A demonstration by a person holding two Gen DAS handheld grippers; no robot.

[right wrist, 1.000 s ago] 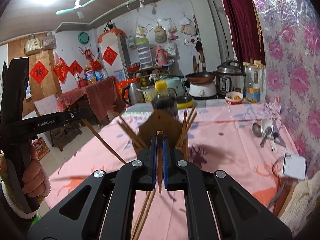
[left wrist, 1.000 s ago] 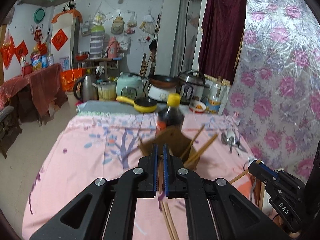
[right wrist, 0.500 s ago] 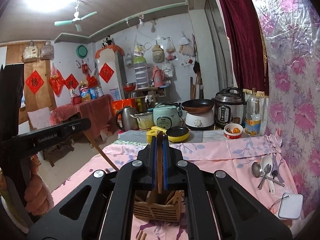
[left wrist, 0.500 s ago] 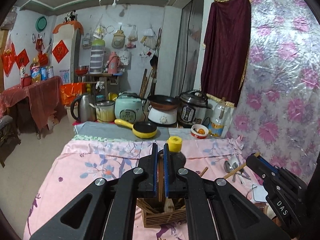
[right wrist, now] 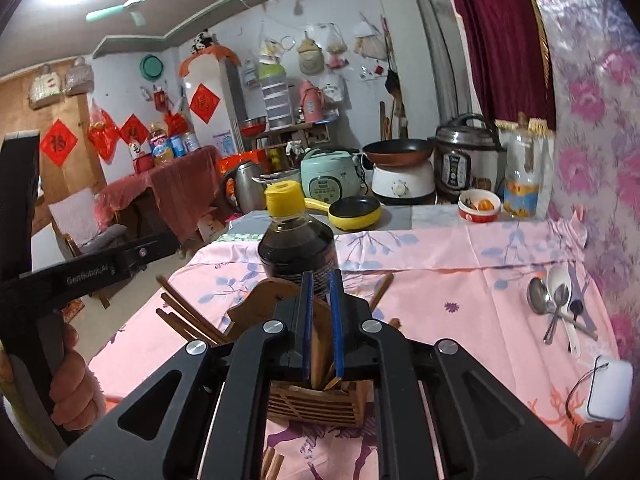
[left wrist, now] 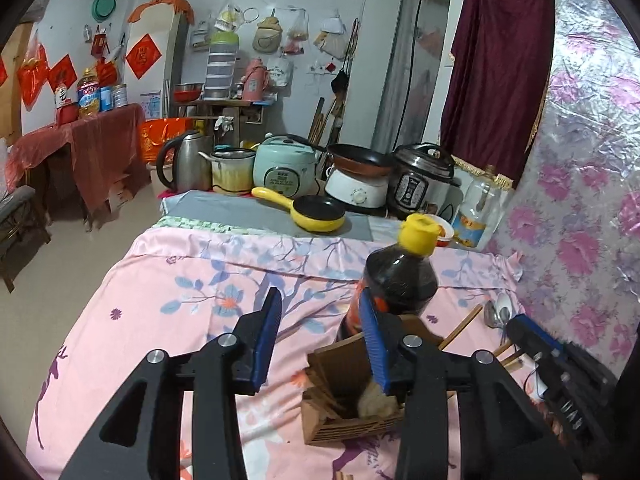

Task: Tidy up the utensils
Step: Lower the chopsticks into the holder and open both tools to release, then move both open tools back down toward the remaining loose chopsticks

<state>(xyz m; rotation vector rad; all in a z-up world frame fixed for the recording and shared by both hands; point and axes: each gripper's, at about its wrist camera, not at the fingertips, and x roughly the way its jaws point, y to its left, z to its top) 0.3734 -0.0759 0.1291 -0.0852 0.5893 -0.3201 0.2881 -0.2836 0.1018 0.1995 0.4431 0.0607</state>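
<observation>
Left wrist view: the left gripper (left wrist: 322, 338) has its fingers (left wrist: 267, 336) apart and opening, with nothing between them; only the pink flowered cloth of the counter (left wrist: 168, 280) shows in the gap. The wooden holder (left wrist: 340, 404) stands just to the right of the right-hand finger, partly covered by it. A dark sauce bottle (left wrist: 400, 280) with a yellow cap stands directly behind the holder, beyond the right fingertip. Chopsticks (left wrist: 464, 326) stick out of the holder toward the right. Farther right, spoons (left wrist: 496, 312) lie on the cloth, near the tip of the other gripper.

Right wrist view: the right gripper (right wrist: 320, 322) has its fingers (right wrist: 306, 320) a narrow gap apart and opening. A wooden chopstick (right wrist: 318, 354) stands in the gap above the holder (right wrist: 316, 402); whether the pads still press it cannot be told. The holder sits directly below and ahead of the fingers, and the bottle (right wrist: 296, 244) stands just beyond the fingertips. More chopsticks (right wrist: 188, 320) lean out of the holder to the left of the fingers, and one tip shows to the right. Spoons (right wrist: 556, 300) lie well to the right on the cloth, with a small white device (right wrist: 608, 388) nearer the camera. At the left edge, a hand (right wrist: 74, 384) holds the other gripper's handle.
</observation>
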